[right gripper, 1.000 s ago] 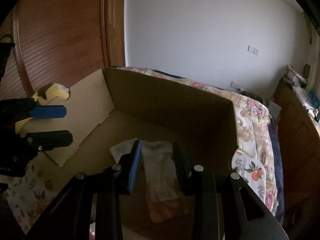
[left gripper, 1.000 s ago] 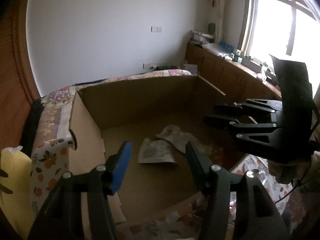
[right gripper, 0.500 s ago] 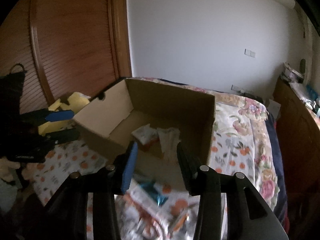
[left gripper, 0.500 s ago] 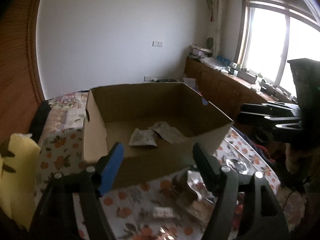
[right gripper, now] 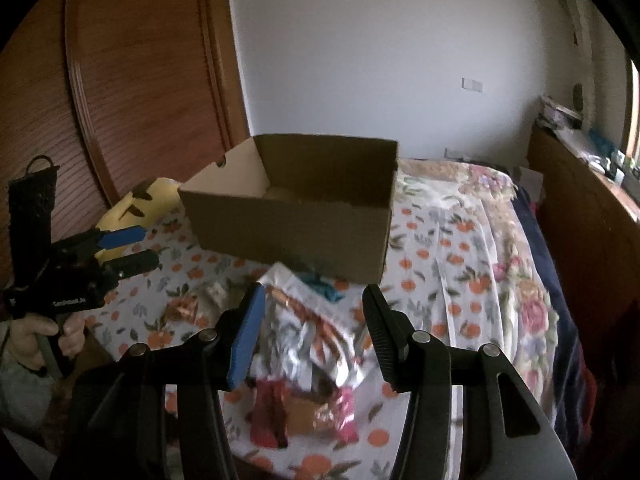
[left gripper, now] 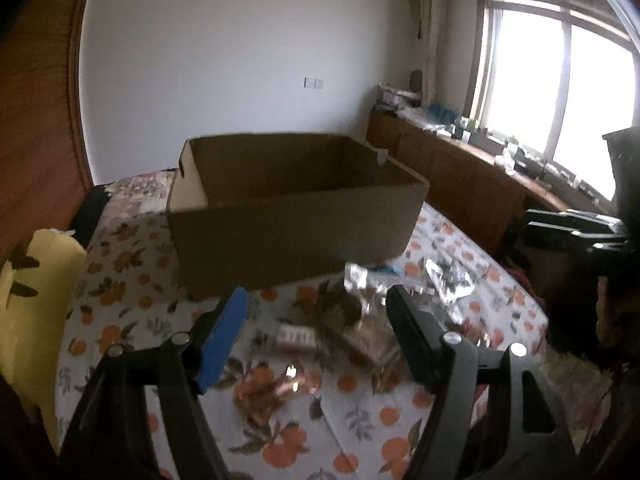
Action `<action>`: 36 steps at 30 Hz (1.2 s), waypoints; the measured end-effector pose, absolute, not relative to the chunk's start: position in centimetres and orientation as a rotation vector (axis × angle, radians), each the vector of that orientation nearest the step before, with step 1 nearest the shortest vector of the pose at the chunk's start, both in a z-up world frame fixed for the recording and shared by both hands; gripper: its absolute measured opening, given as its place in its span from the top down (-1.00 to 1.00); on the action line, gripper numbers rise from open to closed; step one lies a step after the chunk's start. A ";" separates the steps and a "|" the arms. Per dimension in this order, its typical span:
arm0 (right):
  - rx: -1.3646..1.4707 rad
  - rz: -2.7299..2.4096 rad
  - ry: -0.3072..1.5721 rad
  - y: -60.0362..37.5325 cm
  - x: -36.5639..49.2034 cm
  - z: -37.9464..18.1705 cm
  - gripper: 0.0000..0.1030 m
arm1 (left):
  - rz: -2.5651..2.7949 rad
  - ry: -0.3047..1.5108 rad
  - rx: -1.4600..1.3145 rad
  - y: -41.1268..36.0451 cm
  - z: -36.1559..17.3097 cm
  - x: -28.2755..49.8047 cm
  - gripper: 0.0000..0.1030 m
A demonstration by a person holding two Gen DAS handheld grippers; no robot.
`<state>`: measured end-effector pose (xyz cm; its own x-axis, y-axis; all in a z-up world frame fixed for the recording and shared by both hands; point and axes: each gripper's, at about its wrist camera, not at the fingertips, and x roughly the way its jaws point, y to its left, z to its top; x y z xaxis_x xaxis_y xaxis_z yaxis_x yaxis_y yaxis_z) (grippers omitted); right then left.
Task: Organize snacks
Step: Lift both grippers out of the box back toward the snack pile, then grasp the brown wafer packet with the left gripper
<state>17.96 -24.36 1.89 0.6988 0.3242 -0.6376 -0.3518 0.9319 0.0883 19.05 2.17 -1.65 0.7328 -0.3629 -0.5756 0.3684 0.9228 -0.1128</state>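
Note:
An open cardboard box stands on the orange-patterned bedspread; it also shows in the right wrist view. Loose snack packets lie in front of it: a brown packet, a silvery wrapper, a coppery packet, a foil-and-striped pile and pink packets. My left gripper is open and empty above the packets. My right gripper is open and empty above the pile. The box's contents are hidden from here.
A yellow cushion lies at the bed's left edge, also in the right wrist view. A wooden cabinet with clutter runs under the window on the right. A wooden wardrobe door stands behind the box.
Both grippers have pulled back and down out of the box, towards the near side of the bed. The packets inside the box are no longer seen; loose packets on the bedspread came into view.

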 end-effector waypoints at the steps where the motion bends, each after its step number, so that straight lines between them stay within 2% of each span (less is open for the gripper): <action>1: -0.028 0.379 0.706 -24.5 17.5 1.5 0.00 | -0.406 0.631 0.017 2.2 -2.2 18.6 -0.40; 16: 0.116 0.338 0.820 -24.8 13.1 -6.5 0.00 | -0.420 0.770 0.166 1.9 -8.3 17.6 -0.36; 36: 0.240 0.395 0.931 -24.3 13.0 -10.8 0.00 | -0.374 0.871 0.225 2.1 -11.3 21.6 0.00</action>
